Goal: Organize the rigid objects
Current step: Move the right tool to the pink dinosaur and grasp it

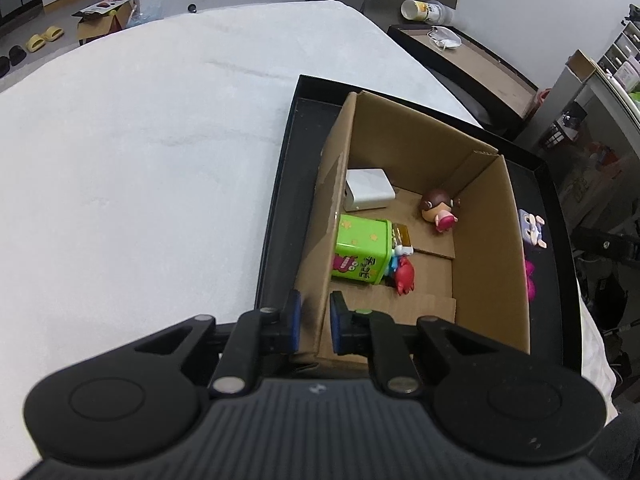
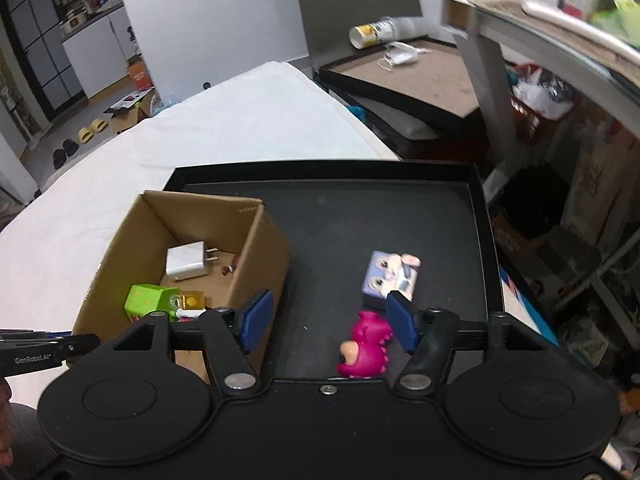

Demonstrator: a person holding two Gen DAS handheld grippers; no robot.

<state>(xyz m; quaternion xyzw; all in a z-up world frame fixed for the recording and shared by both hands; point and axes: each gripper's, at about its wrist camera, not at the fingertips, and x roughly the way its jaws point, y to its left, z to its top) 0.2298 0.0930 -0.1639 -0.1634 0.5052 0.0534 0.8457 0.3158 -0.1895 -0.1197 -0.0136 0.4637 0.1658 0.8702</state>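
At the bottom of the left wrist view, the left gripper [image 1: 316, 320] was clamped on the near-left wall of the cardboard box [image 1: 486, 240], one blue pad outside the wall and one inside, the gap between them no wider than the cardboard. The box stood in a black tray [image 1: 280, 184] on a white-covered table [image 1: 140, 140]. Inside the box, toward 12 o'clock from the fingers, lay a green tin [image 1: 362, 254] with a red figurine [image 1: 404, 276] touching its right side; a white charger [image 1: 368, 194] lay beyond them, and a brown-haired doll [image 1: 439, 210] lay toward 1 o'clock. Outside the box's right wall, on the tray, were a lilac rabbit box [image 1: 531, 227] and a magenta toy [image 1: 530, 280], the latter partly hidden.

Low in the right wrist view, the right gripper [image 2: 332, 326] stood partly open and held nothing. The magenta toy [image 2: 366, 346] lay on the tray [image 2: 340, 216] between the pads, close to the right pad [image 2: 402, 326]; contact could not be determined. The rabbit box [image 2: 390, 278] lay just beyond the right pad, at 1 o'clock. The cardboard box [image 2: 262, 248] stood at 10 o'clock, the left pad [image 2: 256, 320] overlapping its near corner, with the charger [image 2: 186, 266] and green tin [image 2: 146, 302] inside.
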